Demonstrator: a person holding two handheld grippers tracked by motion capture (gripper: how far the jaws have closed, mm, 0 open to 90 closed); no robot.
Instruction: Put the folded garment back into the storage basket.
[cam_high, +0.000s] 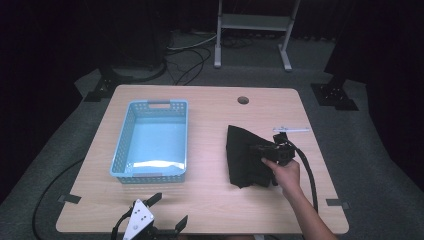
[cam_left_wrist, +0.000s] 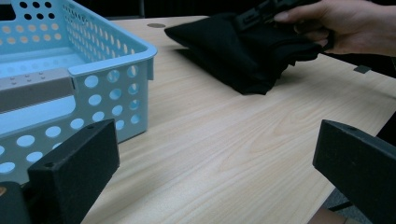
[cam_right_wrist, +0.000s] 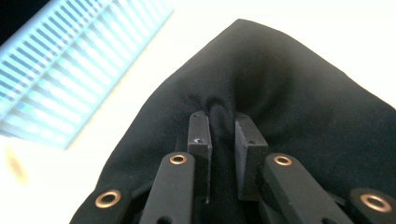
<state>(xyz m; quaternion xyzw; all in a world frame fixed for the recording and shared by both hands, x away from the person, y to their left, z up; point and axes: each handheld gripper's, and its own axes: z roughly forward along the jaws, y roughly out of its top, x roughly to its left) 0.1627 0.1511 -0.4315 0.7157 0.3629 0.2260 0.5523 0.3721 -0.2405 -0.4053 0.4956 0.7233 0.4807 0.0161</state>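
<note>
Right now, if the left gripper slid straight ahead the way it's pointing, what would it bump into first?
Probably the black cloth that the right gripper is pinching. The left gripper is open, with bare table ahead of it. The blue basket sits just to the side, so its corner might get clipped; depth is hard to judge.

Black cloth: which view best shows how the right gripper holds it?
The right gripper view: the right gripper pinches a fold of the black cloth between its pads. The high view shows the cloth on the table, grip hidden by the hand. The left gripper view shows it sideways.
</note>
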